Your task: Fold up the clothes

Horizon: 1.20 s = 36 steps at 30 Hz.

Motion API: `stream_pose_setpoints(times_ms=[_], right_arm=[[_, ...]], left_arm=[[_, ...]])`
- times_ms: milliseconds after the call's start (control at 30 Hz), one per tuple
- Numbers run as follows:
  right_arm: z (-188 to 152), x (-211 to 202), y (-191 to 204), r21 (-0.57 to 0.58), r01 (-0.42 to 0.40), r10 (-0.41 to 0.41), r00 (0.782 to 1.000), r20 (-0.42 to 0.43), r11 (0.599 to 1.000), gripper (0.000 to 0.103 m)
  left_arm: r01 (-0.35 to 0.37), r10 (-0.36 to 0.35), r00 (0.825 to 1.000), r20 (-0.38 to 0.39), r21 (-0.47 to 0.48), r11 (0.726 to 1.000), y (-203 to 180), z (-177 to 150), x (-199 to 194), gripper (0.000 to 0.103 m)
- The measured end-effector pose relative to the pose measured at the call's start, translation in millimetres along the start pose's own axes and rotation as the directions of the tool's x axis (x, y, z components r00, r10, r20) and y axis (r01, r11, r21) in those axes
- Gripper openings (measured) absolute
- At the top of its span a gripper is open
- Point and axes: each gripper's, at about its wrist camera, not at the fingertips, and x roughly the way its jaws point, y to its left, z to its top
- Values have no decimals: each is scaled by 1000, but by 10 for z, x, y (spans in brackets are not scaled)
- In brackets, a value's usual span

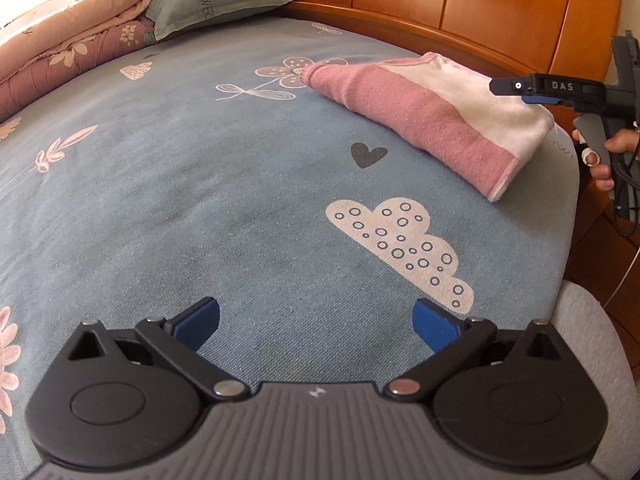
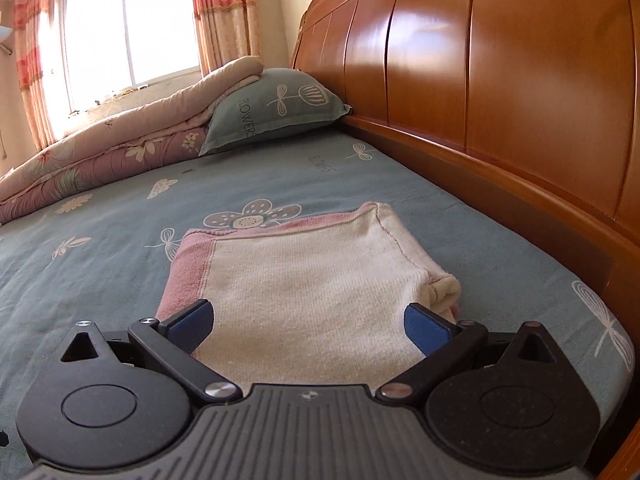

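Pink-and-white cloth (image 2: 304,280) lies folded at lower centre of the right wrist view, on the bed (image 2: 100,248) beside the headboard (image 2: 500,80). The right claw (image 2: 308,326) and left claw (image 1: 316,326) gape wide, empty. Folding looks finished; next likely a tidy or withdrawal.

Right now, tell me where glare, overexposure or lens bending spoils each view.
Right wrist view: the window is blown out white, and the glossy headboard carries bright reflections. Left wrist view: the top left corner above the quilt is washed out, and the fisheye bows the bed sheet into a dome. The folded garment is evenly lit and sharp in both.
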Motion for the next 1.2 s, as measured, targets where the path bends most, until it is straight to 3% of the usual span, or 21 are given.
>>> stream_pose_setpoints(times_ms=[133, 200, 267, 367, 467, 567, 733, 867, 967, 1067, 1200], right_arm=[[-88, 110, -189, 75, 42, -39, 998, -42, 996, 103], [-56, -24, -113, 77, 39, -40, 999, 7, 996, 103], [-14, -77, -39, 58, 28, -30, 999, 45, 998, 103], [65, 51, 46, 0, 20, -20, 999, 31, 1000, 103], [53, 142, -8, -2, 116, -116, 993, -15, 993, 103], [22, -84, -48, 52, 54, -55, 998, 16, 997, 103], [-93, -249, 316, -28, -153, 152, 988, -25, 988, 103], [-336, -86, 485, -39, -135, 126, 976, -177, 990, 103], [-332, -196, 619, -81, -140, 127, 981, -148, 987, 103], [-102, -213, 756, -86, -195, 190, 980, -60, 977, 103], [122, 111, 936, -79, -225, 223, 974, -37, 971, 103]], left_arm=[[-6, 6, 1000, -4, -3, 1000, 34, -20, 1, 102], [-7, 7, 1000, -3, -3, 1000, 58, -25, -1, 102], [-13, 13, 1000, 0, -7, 1000, 69, -17, 6, 102], [-23, 23, 1000, 10, -12, 1000, 60, -2, 11, 102], [-38, 38, 999, 23, -6, 999, 41, -11, -3, 102], [-77, 76, 996, 45, 12, 997, 46, -27, -12, 102], [-105, 105, 993, 49, -2, 994, 83, 15, -3, 102], [-94, 93, 993, 68, 9, 996, 53, 16, -53, 102], [-126, 122, 989, 88, 50, 991, 9, 11, -87, 102], [-147, 138, 985, 99, 86, 985, -26, 14, -99, 102], [-148, 140, 986, 92, 92, 985, 1, -7, -94, 102]])
